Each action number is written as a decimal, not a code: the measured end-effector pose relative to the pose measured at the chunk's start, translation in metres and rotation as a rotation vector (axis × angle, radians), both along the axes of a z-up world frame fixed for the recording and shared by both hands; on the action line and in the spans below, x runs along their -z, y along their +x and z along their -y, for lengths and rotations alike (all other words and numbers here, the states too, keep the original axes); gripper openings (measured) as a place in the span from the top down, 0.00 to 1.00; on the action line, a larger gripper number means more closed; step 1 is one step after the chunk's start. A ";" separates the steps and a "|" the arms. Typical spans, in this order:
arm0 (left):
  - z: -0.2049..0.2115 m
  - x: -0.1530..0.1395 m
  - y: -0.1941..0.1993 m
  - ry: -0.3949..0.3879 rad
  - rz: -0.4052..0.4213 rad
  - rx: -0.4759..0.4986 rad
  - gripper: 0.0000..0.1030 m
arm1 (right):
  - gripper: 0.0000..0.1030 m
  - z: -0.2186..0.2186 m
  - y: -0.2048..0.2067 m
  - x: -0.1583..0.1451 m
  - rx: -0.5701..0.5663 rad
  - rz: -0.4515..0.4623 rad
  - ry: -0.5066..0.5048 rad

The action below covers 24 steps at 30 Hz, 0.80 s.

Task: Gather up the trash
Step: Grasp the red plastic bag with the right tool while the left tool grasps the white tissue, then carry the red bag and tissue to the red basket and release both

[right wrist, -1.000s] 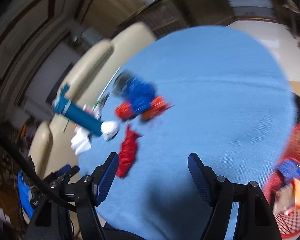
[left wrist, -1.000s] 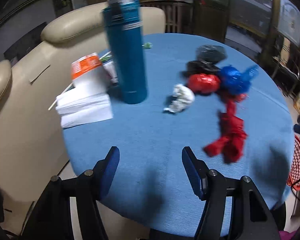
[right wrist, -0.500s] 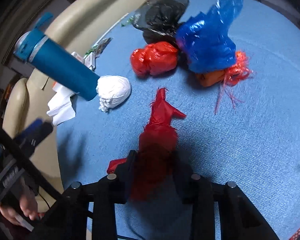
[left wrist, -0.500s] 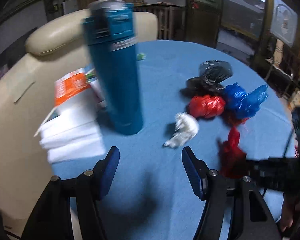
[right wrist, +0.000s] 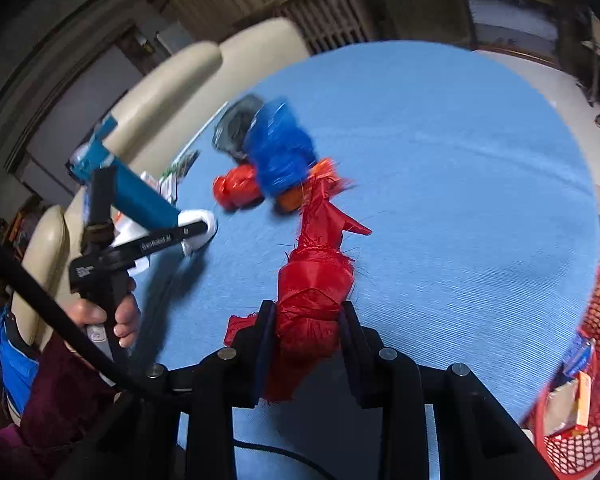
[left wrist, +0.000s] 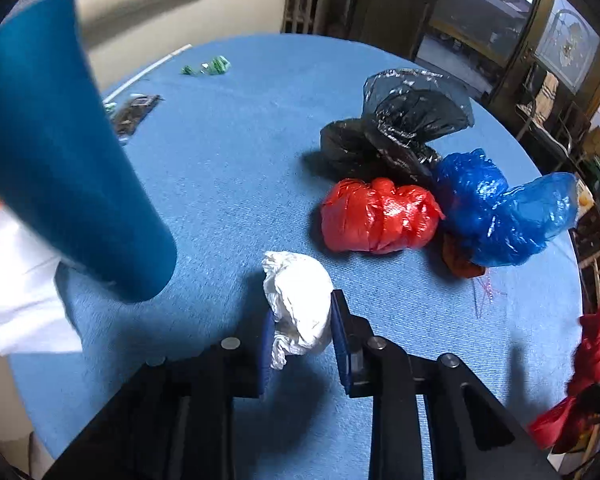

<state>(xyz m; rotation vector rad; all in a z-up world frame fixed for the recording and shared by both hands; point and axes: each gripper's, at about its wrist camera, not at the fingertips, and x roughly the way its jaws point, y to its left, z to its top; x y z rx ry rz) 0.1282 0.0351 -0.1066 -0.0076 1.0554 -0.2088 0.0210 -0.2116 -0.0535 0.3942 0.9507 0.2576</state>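
Blue cloth covered the round desk [left wrist: 228, 184] where your left gripper [left wrist: 300, 340] was closing its fingers around the crumpled white paper wad [left wrist: 298, 306], beside the teal bottle [left wrist: 60, 168]. Your right gripper [right wrist: 306, 344] had its fingers clenched on the red plastic bag [right wrist: 316, 288], near a red basket [right wrist: 596, 360].
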 end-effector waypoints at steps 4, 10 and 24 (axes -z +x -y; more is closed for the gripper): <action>0.012 -0.024 -0.028 -0.002 0.058 0.040 0.75 | 0.67 0.027 -0.016 -0.012 0.059 0.064 0.006; 0.053 -0.079 -0.081 0.021 0.179 0.133 0.75 | 0.67 0.063 -0.039 -0.034 0.157 0.138 0.025; 0.158 -0.158 -0.169 0.172 0.438 0.330 0.75 | 0.67 0.126 -0.114 -0.097 0.325 0.321 -0.072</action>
